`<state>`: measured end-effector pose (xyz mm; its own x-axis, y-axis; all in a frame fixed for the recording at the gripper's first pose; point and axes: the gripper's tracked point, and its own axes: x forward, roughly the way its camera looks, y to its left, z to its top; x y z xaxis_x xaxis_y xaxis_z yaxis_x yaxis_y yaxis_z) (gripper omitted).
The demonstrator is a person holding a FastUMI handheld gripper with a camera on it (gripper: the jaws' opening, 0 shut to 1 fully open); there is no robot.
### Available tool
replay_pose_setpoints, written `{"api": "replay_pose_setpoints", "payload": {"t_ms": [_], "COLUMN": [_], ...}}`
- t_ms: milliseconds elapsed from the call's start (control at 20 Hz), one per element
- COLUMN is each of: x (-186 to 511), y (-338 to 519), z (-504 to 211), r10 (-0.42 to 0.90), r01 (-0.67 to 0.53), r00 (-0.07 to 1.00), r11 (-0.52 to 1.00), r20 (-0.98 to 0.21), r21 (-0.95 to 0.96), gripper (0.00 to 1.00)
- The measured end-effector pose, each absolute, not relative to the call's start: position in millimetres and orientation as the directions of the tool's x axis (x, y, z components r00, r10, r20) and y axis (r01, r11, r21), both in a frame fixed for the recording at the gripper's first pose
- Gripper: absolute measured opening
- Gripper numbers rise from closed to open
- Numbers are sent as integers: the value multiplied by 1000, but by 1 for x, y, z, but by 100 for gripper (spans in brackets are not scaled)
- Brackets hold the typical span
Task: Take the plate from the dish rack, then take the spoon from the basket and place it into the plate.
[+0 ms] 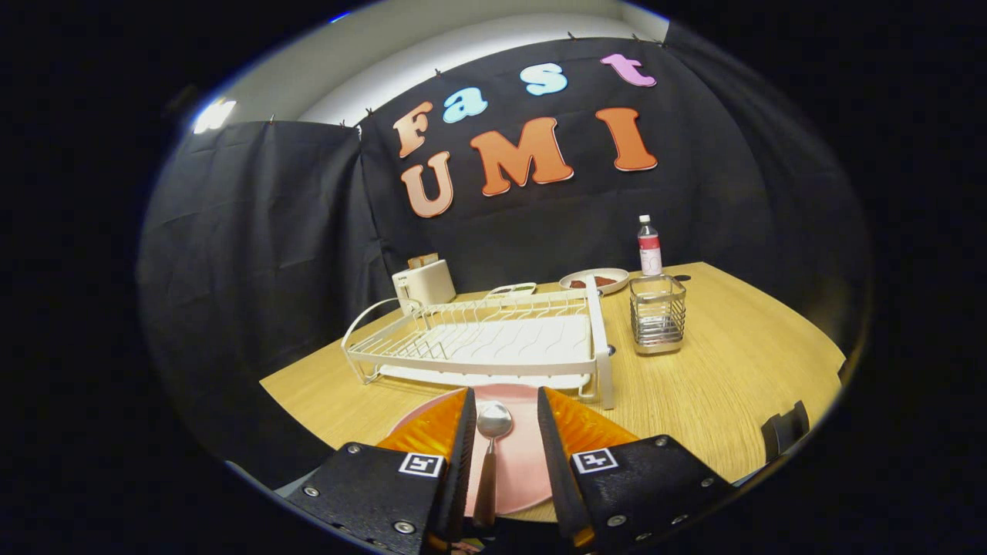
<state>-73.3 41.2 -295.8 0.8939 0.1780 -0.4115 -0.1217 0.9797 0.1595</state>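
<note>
On the far left of the table (732, 370) stands a white toaster (425, 284). To its right, the white dish rack (482, 343) sits just beyond my gripper (503, 443). My fingers are spread wide and hold nothing. Between them the spoon (490, 451) lies on the pink plate (518, 455). Further right stands the wire basket (657, 314), with a bottle (649, 246) behind it.

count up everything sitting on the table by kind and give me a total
Plates: 2, pink plate, far plate
Spoon: 1, between the open gripper fingers
Dish rack: 1
Basket: 1
Bottle: 1
Toaster: 1
Total: 7
</note>
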Motion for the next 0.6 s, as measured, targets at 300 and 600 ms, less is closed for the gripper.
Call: {"api": "replay_pose_setpoints", "payload": {"t_ms": [300,600], "x": [-53,-45], "y": [34,23], "z": [-245,-188], "r10": [120,44], "r01": [-100,-52], "r00": [945,982], "r11": [992,998], "r20": [-305,-182], "r21": [81,-39], "gripper": [63,72]}}
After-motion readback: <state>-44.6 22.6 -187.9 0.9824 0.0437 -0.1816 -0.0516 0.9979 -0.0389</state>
